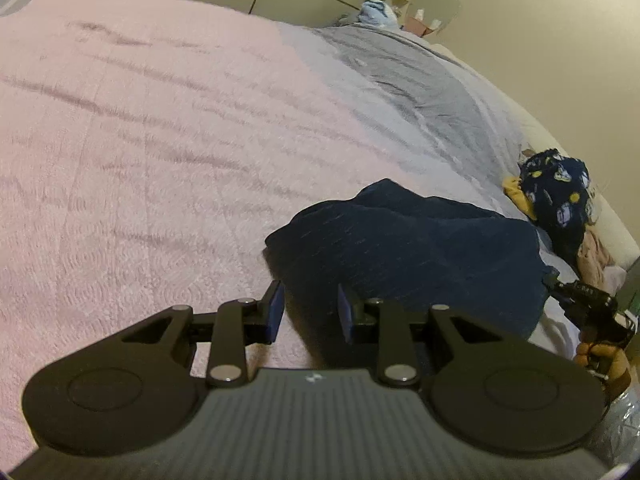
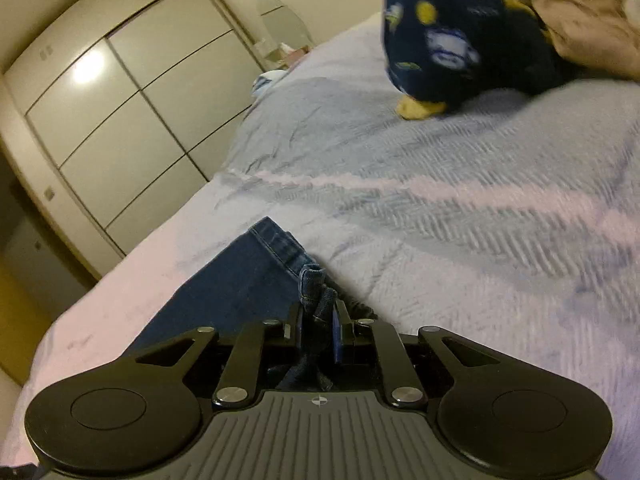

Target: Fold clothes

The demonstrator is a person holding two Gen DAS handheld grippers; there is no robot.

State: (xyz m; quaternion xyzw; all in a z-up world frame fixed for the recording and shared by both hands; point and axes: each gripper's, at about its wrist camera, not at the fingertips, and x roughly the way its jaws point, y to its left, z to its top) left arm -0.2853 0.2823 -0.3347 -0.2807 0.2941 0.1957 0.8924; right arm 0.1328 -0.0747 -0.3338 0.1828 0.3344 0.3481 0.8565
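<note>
Covering bed (image 1: 160,140), pink-grey blanket (image 2: 440,220); cream wardrobe (image 2: 120,120) beyond.

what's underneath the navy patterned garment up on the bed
A yellow garment pokes out beneath the navy patterned garment, both on the grey bedspread. How far it extends underneath is covered.

Two black handheld grippers

Left gripper (image 1: 310,312) and right gripper (image 2: 318,330) — blue-padded fingers (image 1: 276,308), silver pivot screws, ribbed grey bodies.

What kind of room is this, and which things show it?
Most likely a bedroom: a wide bed under a pink and grey cover, a built-in wardrobe with sliding doors, and unfolded clothes heaped on the bed.
</note>
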